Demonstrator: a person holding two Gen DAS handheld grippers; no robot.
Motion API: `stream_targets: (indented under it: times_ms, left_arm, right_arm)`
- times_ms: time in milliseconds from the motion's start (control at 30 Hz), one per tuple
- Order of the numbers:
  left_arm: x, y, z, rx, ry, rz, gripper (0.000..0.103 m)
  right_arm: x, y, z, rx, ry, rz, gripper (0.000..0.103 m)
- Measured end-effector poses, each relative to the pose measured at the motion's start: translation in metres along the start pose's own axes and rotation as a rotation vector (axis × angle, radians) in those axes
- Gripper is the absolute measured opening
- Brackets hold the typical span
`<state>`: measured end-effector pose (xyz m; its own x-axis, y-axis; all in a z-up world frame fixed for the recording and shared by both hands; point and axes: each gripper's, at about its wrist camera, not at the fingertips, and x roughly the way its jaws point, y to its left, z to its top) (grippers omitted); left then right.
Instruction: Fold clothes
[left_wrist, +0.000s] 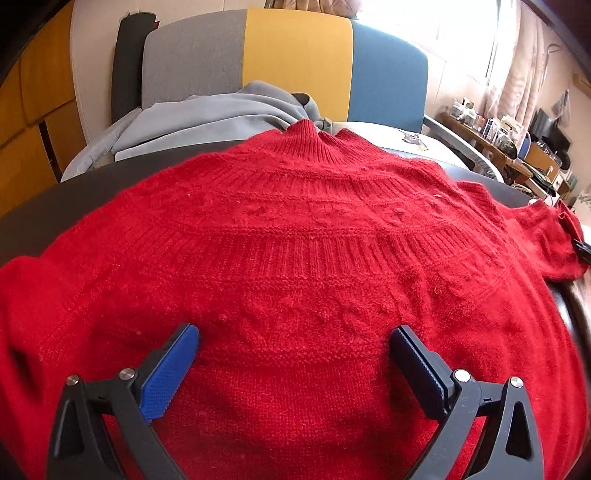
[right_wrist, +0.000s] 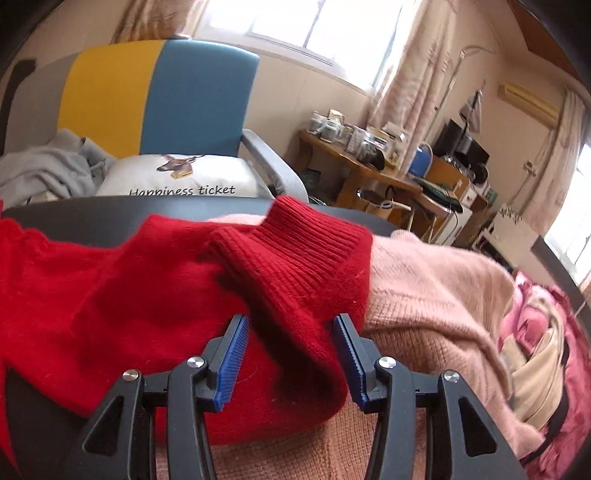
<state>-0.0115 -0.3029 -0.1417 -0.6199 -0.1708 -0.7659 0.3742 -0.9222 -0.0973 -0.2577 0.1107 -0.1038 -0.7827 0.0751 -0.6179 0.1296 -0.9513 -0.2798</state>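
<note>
A red knit sweater (left_wrist: 295, 236) lies spread flat on a dark table (left_wrist: 55, 199), collar at the far side. My left gripper (left_wrist: 295, 336) is open and hovers over the sweater's chest, nothing between its blue pads. In the right wrist view the sweater's right sleeve (right_wrist: 288, 266) lies folded over, its ribbed cuff on a pink sweater (right_wrist: 436, 295). My right gripper (right_wrist: 291, 325) is open, with the sleeve lying between its fingers but not pinched. Its tip shows at the right edge of the left wrist view (left_wrist: 583, 251).
A grey, yellow and blue armchair (left_wrist: 295, 62) stands behind the table with a grey garment (left_wrist: 207, 114) and a white cushion (right_wrist: 181, 177) on it. A pile of pink and beige clothes (right_wrist: 539, 343) lies at the right. A cluttered wooden desk (right_wrist: 388, 166) stands further back.
</note>
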Motion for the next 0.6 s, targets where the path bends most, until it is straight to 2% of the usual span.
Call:
stream_targets:
  times_ms: [33, 100, 133, 200, 267, 333, 433, 533, 600]
  left_arm:
    - [0.000, 0.000, 0.000, -0.001, -0.001, -0.001, 0.103]
    - [0.000, 0.001, -0.001, -0.002, -0.003, -0.002, 0.103]
    - [0.000, 0.001, -0.001, -0.002, -0.004, -0.002, 0.103]
    - [0.000, 0.001, -0.001, -0.004, -0.006, -0.003, 0.103]
    - [0.000, 0.000, -0.001, -0.004, -0.007, -0.002, 0.103]
    - [0.000, 0.001, -0.001, -0.005, -0.009, -0.003, 0.103]
    - [0.000, 0.002, -0.001, -0.005, -0.010, -0.005, 0.103]
    - [0.000, 0.002, -0.001, -0.007, -0.011, -0.008, 0.103]
    - [-0.001, 0.003, -0.001, -0.007, -0.011, -0.008, 0.103]
  right_arm:
    - [0.001, -0.001, -0.001, 0.008, 0.004, 0.009, 0.046]
    - [0.007, -0.007, -0.001, 0.042, 0.027, 0.022, 0.023]
    - [0.009, -0.012, -0.001, 0.073, 0.040, 0.038, 0.019]
    - [0.007, -0.029, 0.001, 0.199, 0.056, 0.140, 0.009]
    - [0.006, -0.043, 0.004, 0.309, 0.067, 0.233, 0.009]
    - [0.000, -0.053, 0.008, 0.442, 0.066, 0.362, 0.009]
    - [-0.012, -0.045, 0.018, 0.581, 0.039, 0.614, 0.009]
    - [-0.026, 0.004, 0.035, 0.564, 0.040, 0.794, 0.009]
    - [-0.037, 0.050, 0.044, 0.480, 0.049, 0.839, 0.009]
